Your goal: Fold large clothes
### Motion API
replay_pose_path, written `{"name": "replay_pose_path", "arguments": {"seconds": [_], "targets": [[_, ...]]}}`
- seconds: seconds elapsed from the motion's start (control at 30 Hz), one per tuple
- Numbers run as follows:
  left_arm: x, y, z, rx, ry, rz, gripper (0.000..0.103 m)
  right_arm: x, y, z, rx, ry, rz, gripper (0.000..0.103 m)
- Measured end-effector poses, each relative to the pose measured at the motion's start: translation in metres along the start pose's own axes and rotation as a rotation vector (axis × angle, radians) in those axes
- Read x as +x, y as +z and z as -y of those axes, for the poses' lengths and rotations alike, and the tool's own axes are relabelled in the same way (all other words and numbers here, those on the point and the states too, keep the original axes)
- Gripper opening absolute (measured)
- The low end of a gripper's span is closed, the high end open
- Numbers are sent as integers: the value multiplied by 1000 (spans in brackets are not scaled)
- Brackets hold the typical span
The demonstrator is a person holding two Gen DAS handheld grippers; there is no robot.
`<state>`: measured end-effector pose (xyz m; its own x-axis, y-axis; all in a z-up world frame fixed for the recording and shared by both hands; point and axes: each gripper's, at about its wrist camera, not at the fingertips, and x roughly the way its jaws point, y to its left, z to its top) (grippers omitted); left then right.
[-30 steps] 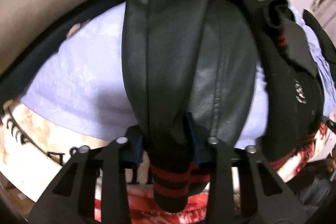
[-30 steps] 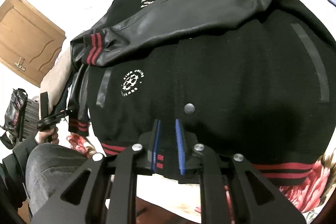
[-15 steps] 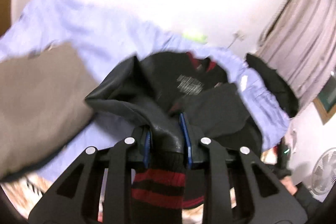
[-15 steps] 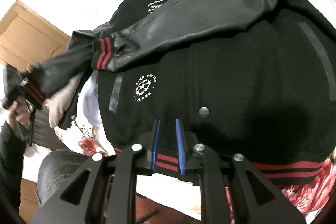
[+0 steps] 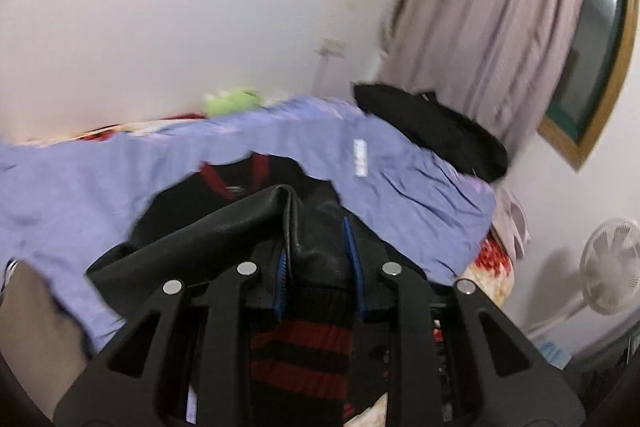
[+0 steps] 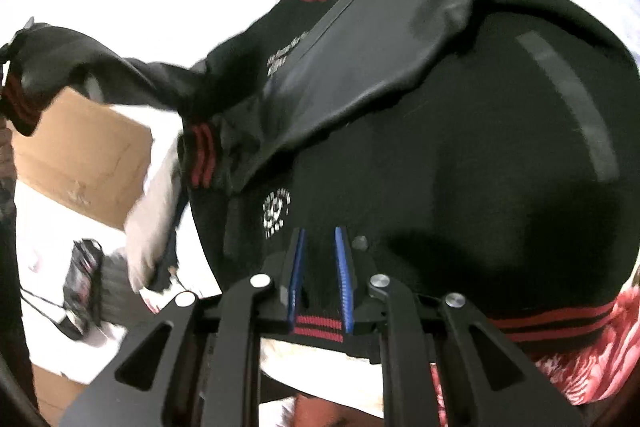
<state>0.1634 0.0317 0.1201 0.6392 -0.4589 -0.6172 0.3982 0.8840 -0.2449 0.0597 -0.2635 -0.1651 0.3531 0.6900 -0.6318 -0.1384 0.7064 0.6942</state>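
White print on the jacket (image 6: pixel 460 187), a round emblem and script lines, is too blurred to read.

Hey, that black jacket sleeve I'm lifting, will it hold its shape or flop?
Likely floppy: the sleeve sags between the left gripper and the jacket. Its leathery surface looks smooth, so perhaps slippery; the ribbed cuff probably grips better.
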Motion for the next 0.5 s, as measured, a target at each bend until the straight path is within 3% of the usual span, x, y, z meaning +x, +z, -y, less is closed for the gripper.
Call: {"name": "replay_pose_path", "arguments": {"seconds": [0.13, 0.27, 0.4, 0.5], "targets": [[101, 8, 49, 57, -59, -80, 25, -23, 9, 21, 87, 40, 80, 23], [188, 4, 90, 135, -89, -171, 25, -45, 15, 38, 139, 15, 166, 23], [282, -16, 129, 229, -65, -299, 25, -64, 22, 59, 197, -35, 250, 23], [349, -50, 146, 320, 12, -404, 25, -71, 25, 74, 232, -68, 281, 23]]}}
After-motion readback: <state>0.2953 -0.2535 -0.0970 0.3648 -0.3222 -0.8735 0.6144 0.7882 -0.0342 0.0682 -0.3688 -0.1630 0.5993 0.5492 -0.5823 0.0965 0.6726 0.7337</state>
